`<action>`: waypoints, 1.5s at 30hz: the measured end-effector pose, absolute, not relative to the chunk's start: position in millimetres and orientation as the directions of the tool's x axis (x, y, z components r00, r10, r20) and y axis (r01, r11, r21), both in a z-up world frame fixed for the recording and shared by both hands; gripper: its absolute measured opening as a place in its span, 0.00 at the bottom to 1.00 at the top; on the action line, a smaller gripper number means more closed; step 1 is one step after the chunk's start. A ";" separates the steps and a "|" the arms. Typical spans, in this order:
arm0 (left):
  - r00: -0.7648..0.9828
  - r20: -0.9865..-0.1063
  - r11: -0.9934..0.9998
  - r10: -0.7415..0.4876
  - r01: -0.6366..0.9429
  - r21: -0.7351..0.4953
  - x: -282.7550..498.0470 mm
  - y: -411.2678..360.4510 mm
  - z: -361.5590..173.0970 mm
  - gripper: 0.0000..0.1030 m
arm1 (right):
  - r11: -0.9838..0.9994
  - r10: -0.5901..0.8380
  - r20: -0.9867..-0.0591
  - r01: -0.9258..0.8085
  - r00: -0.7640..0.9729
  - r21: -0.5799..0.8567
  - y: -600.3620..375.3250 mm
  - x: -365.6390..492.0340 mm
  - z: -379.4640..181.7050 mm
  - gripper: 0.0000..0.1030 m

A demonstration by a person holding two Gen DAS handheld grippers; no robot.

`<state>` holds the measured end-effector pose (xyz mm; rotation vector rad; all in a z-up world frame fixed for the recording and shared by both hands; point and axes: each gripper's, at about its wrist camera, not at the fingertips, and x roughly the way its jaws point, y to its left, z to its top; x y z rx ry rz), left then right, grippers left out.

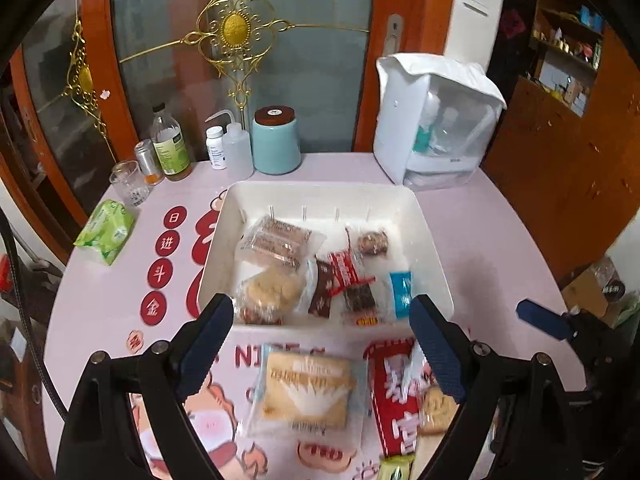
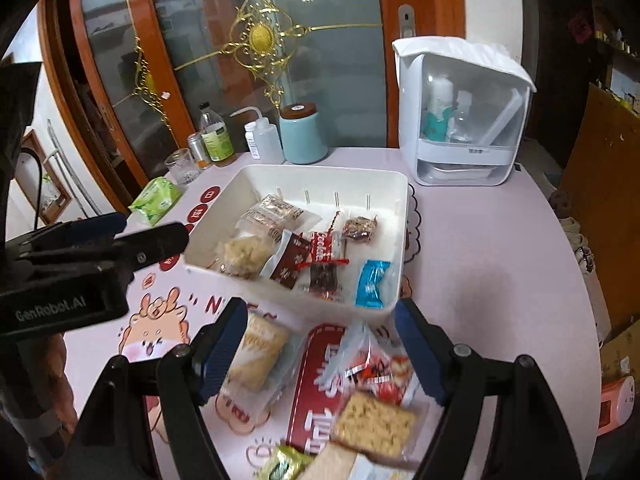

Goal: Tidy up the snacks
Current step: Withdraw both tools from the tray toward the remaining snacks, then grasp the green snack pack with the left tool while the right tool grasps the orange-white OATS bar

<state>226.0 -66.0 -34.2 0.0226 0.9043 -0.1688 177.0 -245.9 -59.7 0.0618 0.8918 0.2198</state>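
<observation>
So there's a white bin (image 1: 434, 248) sitting mid-table on the pink tablecloth (image 1: 492, 248), already holding a bunch of snacks; a clear-wrapped brown pastry (image 1: 276, 242) at the back left, a pale crumbly cake (image 1: 272, 290) in front of it, a dark brown sachet (image 1: 322, 292), a red-and-white wrapper (image 1: 344, 270), a small dark round snack (image 1: 373, 242) toward the back and a blue packet (image 1: 401, 292) by the right wall; still out on the cloth just in front of the bin are a square cracker pack (image 1: 306, 390) and a noodle-like brick in clear wrap (image 2: 374, 424), with a crinkly red-and-clear wrapper (image 2: 370, 364) touching its far edge and a green-yellow packet (image 2: 286, 462) at the bottom edge of the right wrist view; left gripper (image 1: 322, 344) is spread wide with nothing between its blue pads, hanging above the cracker pack — right gripper (image 2: 320, 348) is the same story, wide open and empty, over the red wrapper and noodle brick; along the back of the table there's a teal jar with a brown lid (image 1: 276, 140), a squeeze bottle (image 1: 236, 148), a glass (image 1: 128, 182), a green tissue pack (image 1: 106, 236) off to the left, and a white cabinet with a clear front (image 1: 436, 120) on the right.
</observation>
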 end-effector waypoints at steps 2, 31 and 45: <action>0.595 -0.792 0.985 -0.139 0.166 -0.049 207.4 -71.5 -32.9 0.86 | 0.977 0.207 -0.755 -0.166 0.623 0.132 -249.9 159.5 -57.3 0.75; 0.406 -0.908 0.972 -0.102 0.237 -0.003 81.0 -141.4 -125.8 0.86 | 0.975 0.116 -0.804 -0.220 0.583 -0.018 -343.4 43.3 -132.3 0.74; 0.215 -0.975 0.971 -0.060 0.238 -0.007 83.0 -134.9 -225.2 0.85 | 0.885 0.085 -0.872 -0.438 0.482 -0.156 -307.4 44.8 -215.2 0.74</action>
